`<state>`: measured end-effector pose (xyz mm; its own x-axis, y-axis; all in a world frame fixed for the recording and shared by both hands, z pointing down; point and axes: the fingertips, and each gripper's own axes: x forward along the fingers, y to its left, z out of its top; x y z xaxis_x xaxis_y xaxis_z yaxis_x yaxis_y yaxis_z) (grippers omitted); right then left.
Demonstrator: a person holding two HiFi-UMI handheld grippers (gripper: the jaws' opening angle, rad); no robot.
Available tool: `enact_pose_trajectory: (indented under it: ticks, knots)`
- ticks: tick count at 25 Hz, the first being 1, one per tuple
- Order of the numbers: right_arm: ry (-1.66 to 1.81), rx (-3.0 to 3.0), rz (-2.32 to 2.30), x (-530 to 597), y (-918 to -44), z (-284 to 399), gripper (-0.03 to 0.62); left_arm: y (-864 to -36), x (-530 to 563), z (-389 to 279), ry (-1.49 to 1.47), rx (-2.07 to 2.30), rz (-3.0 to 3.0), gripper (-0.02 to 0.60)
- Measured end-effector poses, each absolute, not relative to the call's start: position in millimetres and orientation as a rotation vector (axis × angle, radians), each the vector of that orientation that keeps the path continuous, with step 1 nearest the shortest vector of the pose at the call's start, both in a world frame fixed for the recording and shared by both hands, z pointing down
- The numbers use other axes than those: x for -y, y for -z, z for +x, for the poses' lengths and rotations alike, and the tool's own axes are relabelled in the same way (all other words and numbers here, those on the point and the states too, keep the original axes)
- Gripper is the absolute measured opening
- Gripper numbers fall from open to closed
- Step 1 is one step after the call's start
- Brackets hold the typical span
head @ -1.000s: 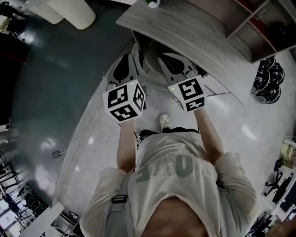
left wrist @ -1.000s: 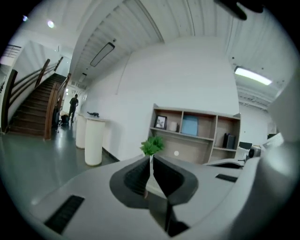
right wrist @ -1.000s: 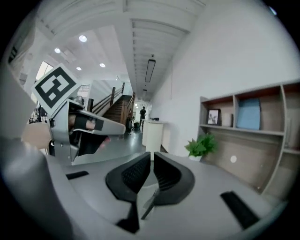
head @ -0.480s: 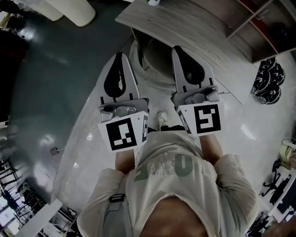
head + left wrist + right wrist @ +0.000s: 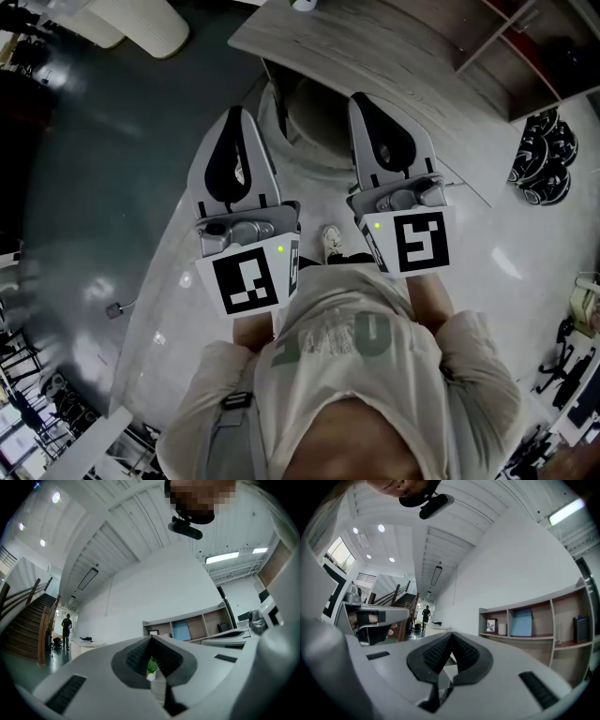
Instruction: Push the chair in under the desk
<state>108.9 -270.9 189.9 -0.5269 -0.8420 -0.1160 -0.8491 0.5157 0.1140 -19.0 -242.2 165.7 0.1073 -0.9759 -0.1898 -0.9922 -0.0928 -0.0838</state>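
Right hand-held gripper (image 5: 362,101) above chair (image 5: 317,127)

Chair (image 5: 314,131) mostly hidden under desk (image 5: 375,47), desk cropped at top.

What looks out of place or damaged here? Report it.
Nothing stands out. The chair sits partly under the desk; the left gripper and right gripper are both shut, holding nothing.
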Motion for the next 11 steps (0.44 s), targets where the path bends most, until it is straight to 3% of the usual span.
enact_pose_trajectory:
  ticks: [11]
  knots:
    - [-0.233, -2.702, -1.518, 269.8, -195.5, 111.3, 0.016, -168.3, 238.2, -27.1, -0.129, -2.003, -2.175, 0.012]
